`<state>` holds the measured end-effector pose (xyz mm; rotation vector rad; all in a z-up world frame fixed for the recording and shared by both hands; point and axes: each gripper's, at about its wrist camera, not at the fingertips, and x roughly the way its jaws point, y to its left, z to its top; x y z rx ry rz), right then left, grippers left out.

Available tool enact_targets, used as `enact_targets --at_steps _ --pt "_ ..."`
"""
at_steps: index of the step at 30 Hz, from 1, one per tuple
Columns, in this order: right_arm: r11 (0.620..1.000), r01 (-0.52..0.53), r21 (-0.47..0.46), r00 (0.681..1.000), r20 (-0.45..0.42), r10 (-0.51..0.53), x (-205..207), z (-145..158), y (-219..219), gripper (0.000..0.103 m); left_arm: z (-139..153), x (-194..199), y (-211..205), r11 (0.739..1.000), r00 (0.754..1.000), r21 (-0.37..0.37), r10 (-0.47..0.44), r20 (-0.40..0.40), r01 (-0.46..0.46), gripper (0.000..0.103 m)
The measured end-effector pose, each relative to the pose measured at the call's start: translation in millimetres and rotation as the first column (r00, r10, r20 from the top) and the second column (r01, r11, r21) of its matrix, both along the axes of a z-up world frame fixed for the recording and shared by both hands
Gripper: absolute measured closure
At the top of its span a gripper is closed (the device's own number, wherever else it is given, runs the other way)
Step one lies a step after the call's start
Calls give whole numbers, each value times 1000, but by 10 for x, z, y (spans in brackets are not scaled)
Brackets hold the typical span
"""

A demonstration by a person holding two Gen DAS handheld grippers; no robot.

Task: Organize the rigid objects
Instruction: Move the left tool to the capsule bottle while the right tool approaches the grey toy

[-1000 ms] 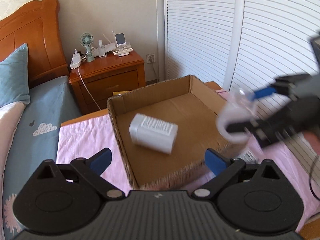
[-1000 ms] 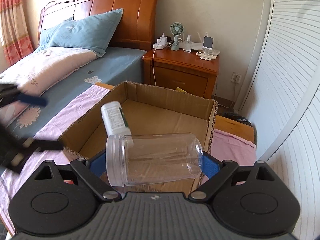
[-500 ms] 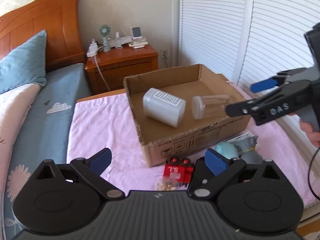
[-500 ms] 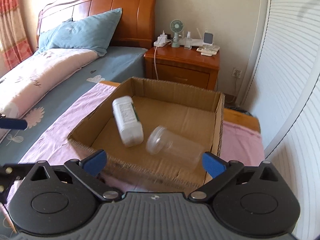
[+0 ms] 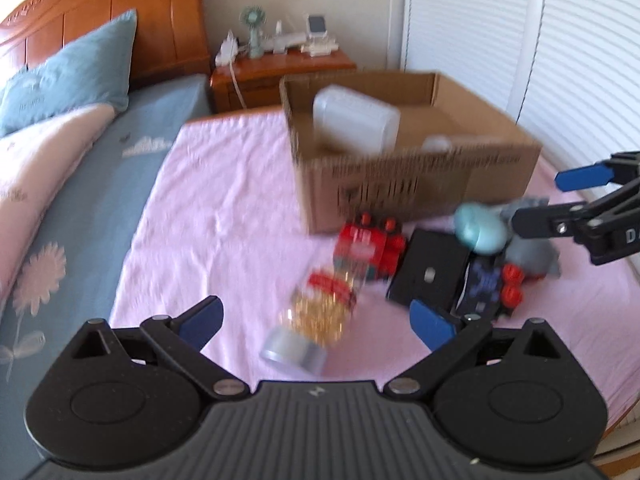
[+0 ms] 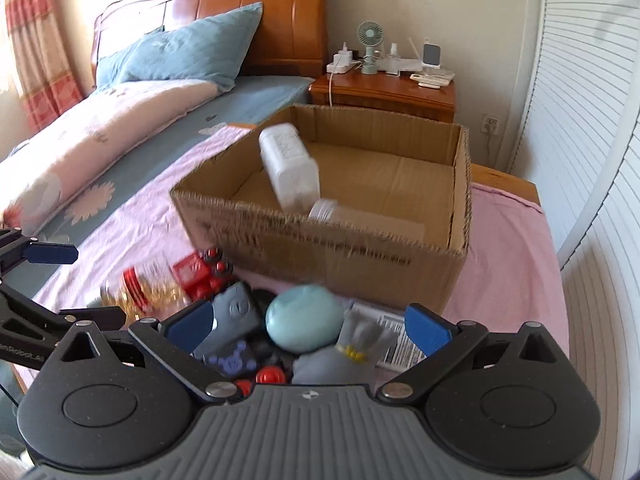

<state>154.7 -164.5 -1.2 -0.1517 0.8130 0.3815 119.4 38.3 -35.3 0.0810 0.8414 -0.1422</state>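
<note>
A cardboard box (image 5: 420,184) (image 6: 320,240) stands on the pink cloth; in it lie a white bottle (image 5: 356,124) (image 6: 290,168) and a clear jar (image 6: 352,216). In front of it lie a jar of gold beads with a silver lid (image 5: 316,312) (image 6: 140,288), a red toy (image 5: 368,248) (image 6: 200,272), a black case (image 5: 430,276) (image 6: 236,316), a teal egg-shaped thing (image 5: 480,230) (image 6: 306,322) and a grey soft thing (image 6: 340,356). My left gripper (image 5: 316,320) is open around the bead jar's lid end. My right gripper (image 6: 308,324) is open over the teal thing.
A bed with a blue pillow (image 6: 180,52) and a flowered quilt lies to the left. A wooden nightstand (image 6: 384,88) with a small fan stands behind the box. White louvred doors (image 6: 592,120) close the right side. A printed packet (image 6: 400,340) lies beside the grey thing.
My right gripper let the clear jar go into the box, then drew back and down to the pile. My left gripper also drew back and down, over the bead jar.
</note>
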Motion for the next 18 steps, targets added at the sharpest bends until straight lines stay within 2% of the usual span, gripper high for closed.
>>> enact_targets --at_steps 6,13,18 --pt "1000 -16 22 1000 -14 17 124 -161 -43 0 -245 -11 113 996 994 -10 83 -73 -84 4" --pt "998 -51 41 997 -49 53 290 -259 -51 0 -324 -48 244 992 987 15 130 -90 -129 4" --pt "997 -69 16 995 -70 70 190 -257 -103 0 -338 -63 352 986 981 7 164 -105 -164 4"
